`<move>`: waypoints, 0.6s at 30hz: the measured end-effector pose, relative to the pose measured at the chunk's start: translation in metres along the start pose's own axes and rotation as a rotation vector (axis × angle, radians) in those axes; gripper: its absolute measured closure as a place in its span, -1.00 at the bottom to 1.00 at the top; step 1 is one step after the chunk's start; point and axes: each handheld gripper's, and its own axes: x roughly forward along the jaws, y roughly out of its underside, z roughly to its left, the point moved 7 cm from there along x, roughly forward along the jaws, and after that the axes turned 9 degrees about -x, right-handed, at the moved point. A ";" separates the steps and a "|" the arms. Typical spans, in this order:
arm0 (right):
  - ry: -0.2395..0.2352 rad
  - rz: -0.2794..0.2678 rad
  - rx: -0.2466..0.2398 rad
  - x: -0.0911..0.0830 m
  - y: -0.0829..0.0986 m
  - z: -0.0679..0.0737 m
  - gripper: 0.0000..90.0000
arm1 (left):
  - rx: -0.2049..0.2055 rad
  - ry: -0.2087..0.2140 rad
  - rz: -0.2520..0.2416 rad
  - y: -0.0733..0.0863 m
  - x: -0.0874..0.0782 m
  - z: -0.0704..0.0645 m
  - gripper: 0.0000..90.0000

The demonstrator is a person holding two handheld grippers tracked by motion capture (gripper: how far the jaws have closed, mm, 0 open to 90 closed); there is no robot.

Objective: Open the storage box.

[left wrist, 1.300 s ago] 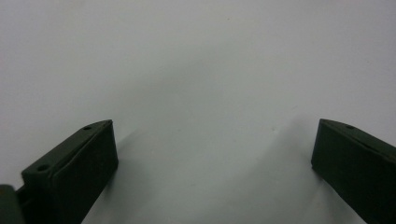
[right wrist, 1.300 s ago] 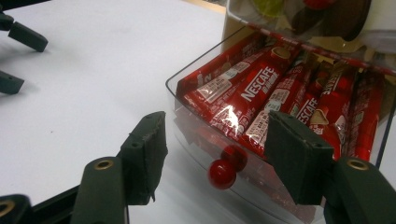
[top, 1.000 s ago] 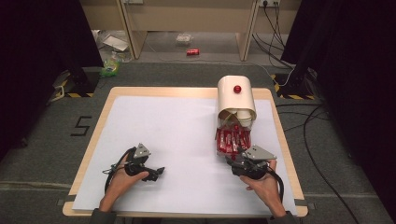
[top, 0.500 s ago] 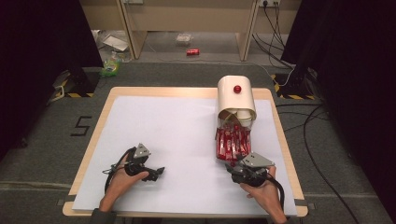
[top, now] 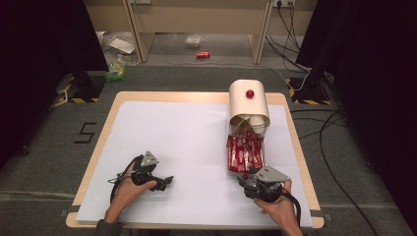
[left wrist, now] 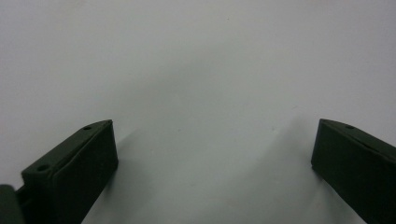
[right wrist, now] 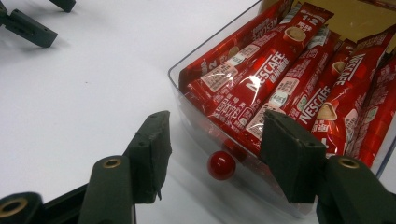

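The red knob on the clear drawer of sachets sits low centre in your right gripper view, squarely between your right tool's parted, empty jaws. Your left tool, also released, rests on the bare counter, well apart.

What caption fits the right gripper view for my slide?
Open right gripper lined up on the red knob of a clear drawer full of coffee sticks.
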 end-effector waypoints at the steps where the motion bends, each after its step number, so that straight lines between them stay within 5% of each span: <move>1: -0.001 0.000 0.005 -0.001 0.000 0.000 -0.04 | 0.000 0.000 0.000 0.000 0.000 0.000 -1.00; 18: -0.016 0.000 0.012 -0.005 0.001 0.002 -0.06 | -0.001 0.001 0.000 0.000 0.000 0.000 -1.00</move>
